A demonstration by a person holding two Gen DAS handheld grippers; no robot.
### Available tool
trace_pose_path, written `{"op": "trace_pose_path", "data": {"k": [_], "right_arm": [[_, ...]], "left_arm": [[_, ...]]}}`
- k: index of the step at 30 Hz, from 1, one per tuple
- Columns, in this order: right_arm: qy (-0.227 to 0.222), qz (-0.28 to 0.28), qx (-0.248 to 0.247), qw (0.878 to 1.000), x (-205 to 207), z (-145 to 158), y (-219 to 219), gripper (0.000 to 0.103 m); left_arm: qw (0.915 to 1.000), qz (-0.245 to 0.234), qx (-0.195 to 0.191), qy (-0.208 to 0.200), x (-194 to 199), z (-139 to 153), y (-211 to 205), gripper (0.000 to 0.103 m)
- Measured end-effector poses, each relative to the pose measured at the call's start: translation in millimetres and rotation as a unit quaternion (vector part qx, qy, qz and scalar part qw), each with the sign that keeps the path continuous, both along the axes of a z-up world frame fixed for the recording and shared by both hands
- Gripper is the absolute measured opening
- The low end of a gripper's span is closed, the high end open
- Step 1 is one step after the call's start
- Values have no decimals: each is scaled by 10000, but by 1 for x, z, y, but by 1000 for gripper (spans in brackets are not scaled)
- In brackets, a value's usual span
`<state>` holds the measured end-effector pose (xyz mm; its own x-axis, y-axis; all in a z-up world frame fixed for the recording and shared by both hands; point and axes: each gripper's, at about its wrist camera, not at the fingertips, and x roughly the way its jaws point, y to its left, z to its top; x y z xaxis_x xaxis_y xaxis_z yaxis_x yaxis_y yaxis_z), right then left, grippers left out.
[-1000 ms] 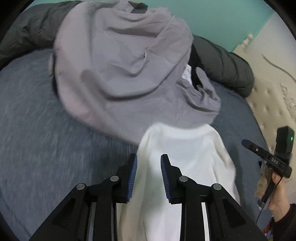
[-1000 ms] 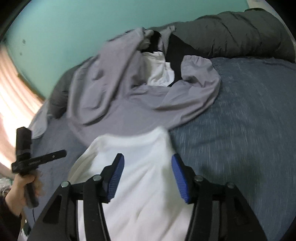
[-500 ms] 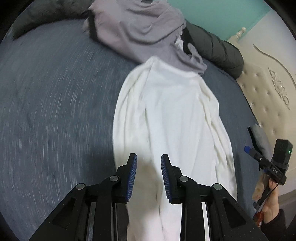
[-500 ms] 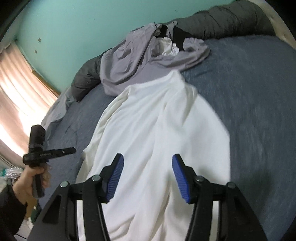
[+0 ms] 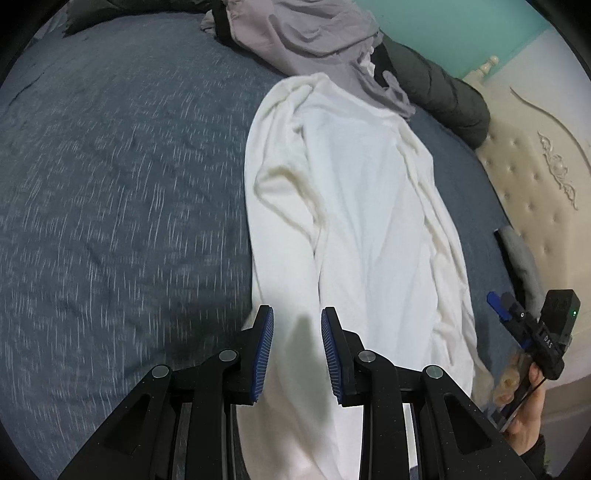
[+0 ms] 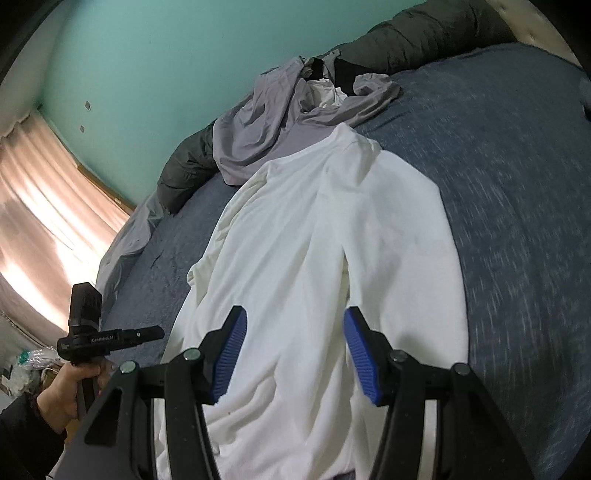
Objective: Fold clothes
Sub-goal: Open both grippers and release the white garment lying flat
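A white garment [image 5: 369,221] lies stretched lengthwise on the blue bed cover [image 5: 110,184], its far end touching a crumpled grey garment [image 5: 306,33]. My left gripper [image 5: 297,317] hovers over the near left part of the white cloth, open by a narrow gap, its shadow falling on the cloth below. My right gripper [image 6: 293,317] stands open wider above the near end of the white garment [image 6: 314,240]. The pads do not press on the cloth. Each gripper also shows in the other's view, held in a hand: right gripper [image 5: 496,302], left gripper [image 6: 159,332].
The grey garment [image 6: 266,122] is heaped against a dark rolled duvet [image 6: 424,33] under the teal wall. A cream tufted headboard [image 5: 535,184] borders the bed on the right, with a small grey and black item [image 5: 517,251] beside it. A lit curtain [image 6: 44,221] hangs at left.
Both grippers have drawn back from the grey heap along the white garment. Far more of the white cloth now shows, laid out long on the bed. Jaw gaps look unchanged.
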<state>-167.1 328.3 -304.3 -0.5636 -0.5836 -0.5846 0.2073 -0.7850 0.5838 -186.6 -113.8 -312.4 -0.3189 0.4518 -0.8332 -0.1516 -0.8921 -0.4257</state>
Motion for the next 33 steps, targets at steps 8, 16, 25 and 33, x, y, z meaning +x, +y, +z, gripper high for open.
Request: {"op": "trace_pose_path", "data": {"k": [8, 16, 25, 33], "right_arm": [[-35, -229, -313, 9992, -2, -6, 10, 56], [117, -257, -431, 9987, -5, 1, 10, 56], [53, -375, -470, 9982, -5, -3, 14, 56], [54, -320, -409, 9986, -6, -3, 9, 56]], "left_arm": [[10000, 2, -87, 11, 32, -6, 12, 29], [9997, -6, -138, -182, 52, -21, 13, 28], [9992, -321, -171, -170, 61, -21, 15, 0], [9994, -293, -154, -84, 63, -9, 2, 0]]}}
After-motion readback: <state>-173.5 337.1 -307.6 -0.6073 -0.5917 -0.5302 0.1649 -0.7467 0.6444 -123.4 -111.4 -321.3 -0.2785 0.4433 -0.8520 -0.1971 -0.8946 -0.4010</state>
